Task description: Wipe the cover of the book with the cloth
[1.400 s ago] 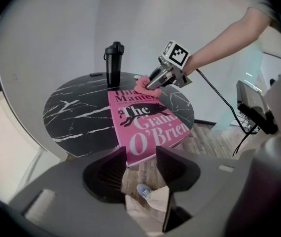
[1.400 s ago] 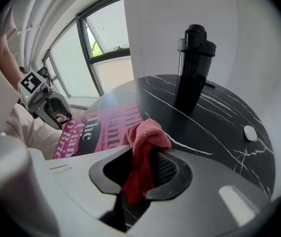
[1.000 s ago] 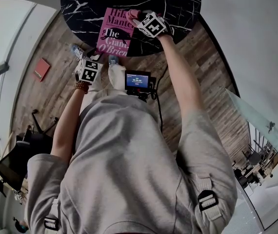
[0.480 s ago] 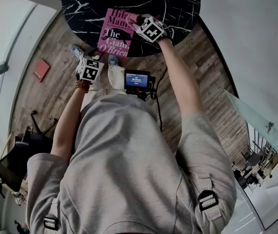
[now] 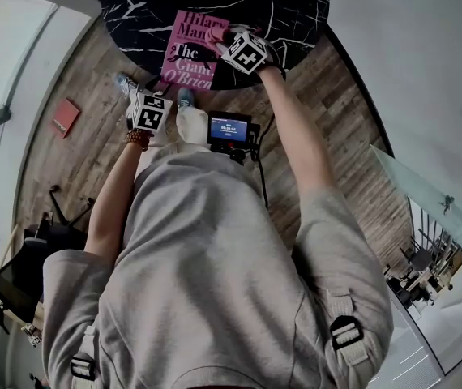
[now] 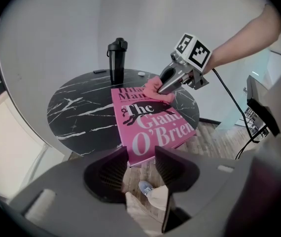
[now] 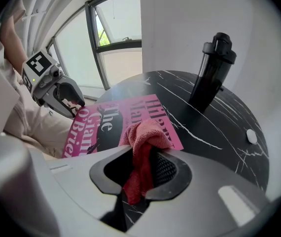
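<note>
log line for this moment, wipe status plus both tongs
right tongs: shut on pink terry cloth | cloth: on pink paperback book cover | left tongs: open, empty, off black marble table

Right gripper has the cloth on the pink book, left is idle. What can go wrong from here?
1. The book overhangs the table's near edge and nothing pins it: the left gripper hangs open, off the book. A stroke toward the person may drag it off.
2. The bottle stands beyond the book's far end; a long push by the right gripper could tip it.
3. The cloth is pinched in a bunch and may pull loose.
</note>
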Available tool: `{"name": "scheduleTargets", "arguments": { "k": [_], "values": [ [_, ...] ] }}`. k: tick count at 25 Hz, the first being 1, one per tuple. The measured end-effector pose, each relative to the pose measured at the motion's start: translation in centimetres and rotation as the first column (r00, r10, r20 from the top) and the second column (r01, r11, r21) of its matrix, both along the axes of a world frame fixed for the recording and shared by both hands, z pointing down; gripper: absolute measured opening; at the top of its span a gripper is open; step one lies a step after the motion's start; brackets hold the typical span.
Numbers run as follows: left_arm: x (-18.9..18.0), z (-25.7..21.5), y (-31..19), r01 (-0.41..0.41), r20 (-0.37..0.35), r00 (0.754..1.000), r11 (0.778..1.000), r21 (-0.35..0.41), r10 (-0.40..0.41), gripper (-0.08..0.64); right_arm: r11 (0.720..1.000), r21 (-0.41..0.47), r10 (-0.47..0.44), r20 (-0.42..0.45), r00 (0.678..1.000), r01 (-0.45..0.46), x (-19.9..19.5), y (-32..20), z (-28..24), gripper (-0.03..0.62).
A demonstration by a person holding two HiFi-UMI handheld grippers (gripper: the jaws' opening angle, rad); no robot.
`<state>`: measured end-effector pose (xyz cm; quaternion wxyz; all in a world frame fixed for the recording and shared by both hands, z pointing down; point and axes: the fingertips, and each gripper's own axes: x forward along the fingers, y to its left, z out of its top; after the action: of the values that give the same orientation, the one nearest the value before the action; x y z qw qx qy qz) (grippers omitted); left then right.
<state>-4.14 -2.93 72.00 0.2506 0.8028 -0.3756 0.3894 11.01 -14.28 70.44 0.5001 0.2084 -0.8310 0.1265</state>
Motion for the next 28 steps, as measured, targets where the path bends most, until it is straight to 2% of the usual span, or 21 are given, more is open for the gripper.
{"name": "scheduleTargets", "arguments": {
  "k": [17,28],
  "values": [
    [0.1,-0.1,0.0,0.031,0.014,0.999,1.0,0.004,-0.031,0.183,0.996,-0.016,-0.084,-0.009,0.996,0.084,-1.2,4.0,0.2,0.097],
    [0.0,-0.2,0.0,0.046,0.018,0.999,0.999,0.005,-0.047,0.183,0.982,-0.05,-0.184,0.01,0.983,0.185,-2.4,7.7,0.2,0.097]
  ]
}}
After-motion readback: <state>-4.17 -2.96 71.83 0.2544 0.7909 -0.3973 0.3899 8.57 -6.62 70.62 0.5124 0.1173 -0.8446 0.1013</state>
